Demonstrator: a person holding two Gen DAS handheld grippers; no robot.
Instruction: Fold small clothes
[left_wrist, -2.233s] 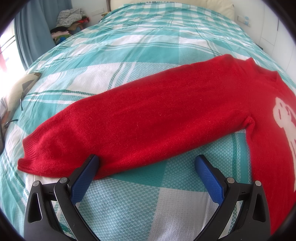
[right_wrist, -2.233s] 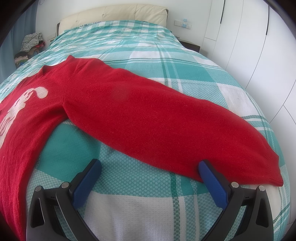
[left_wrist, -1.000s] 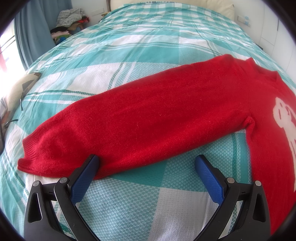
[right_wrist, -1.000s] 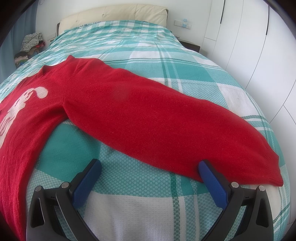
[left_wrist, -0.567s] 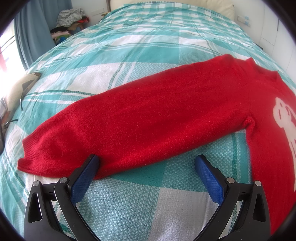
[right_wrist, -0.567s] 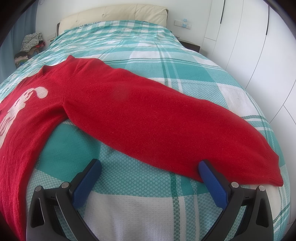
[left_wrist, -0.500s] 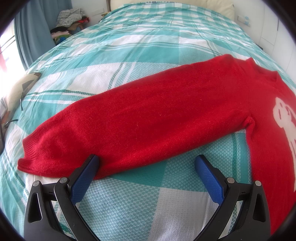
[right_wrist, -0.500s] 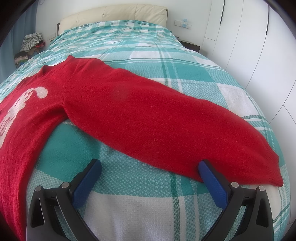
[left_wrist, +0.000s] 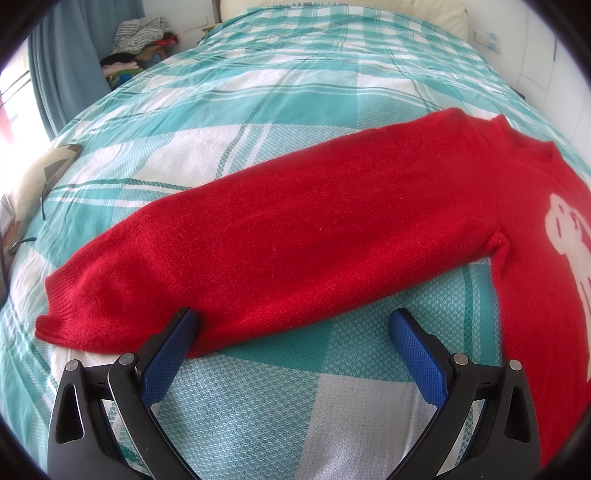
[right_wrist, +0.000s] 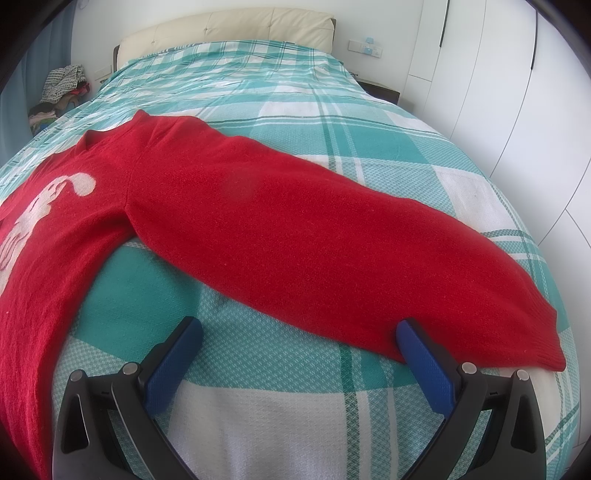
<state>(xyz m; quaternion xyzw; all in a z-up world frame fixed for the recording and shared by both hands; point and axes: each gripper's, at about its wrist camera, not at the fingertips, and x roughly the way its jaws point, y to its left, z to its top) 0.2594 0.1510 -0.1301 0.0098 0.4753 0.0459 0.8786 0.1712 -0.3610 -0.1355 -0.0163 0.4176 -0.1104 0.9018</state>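
Note:
A red knitted sweater (left_wrist: 314, 236) with a white figure on its chest lies flat on the bed, both sleeves spread out. In the left wrist view its one sleeve runs to a cuff (left_wrist: 55, 310) at the left. My left gripper (left_wrist: 291, 325) is open and empty, just below that sleeve, its left pad touching the sleeve's lower edge. In the right wrist view the other sleeve of the sweater (right_wrist: 314, 236) ends in a cuff (right_wrist: 546, 343) at the right. My right gripper (right_wrist: 299, 332) is open and empty, its right pad at the sleeve's lower edge.
The bed has a teal and white checked cover (right_wrist: 280, 88) and a cream headboard (right_wrist: 236, 26). A pile of clothes (left_wrist: 136, 37) lies beside the bed by a blue curtain. White wardrobe doors (right_wrist: 517, 81) stand to the right. A cushion (left_wrist: 33, 177) lies at the left edge.

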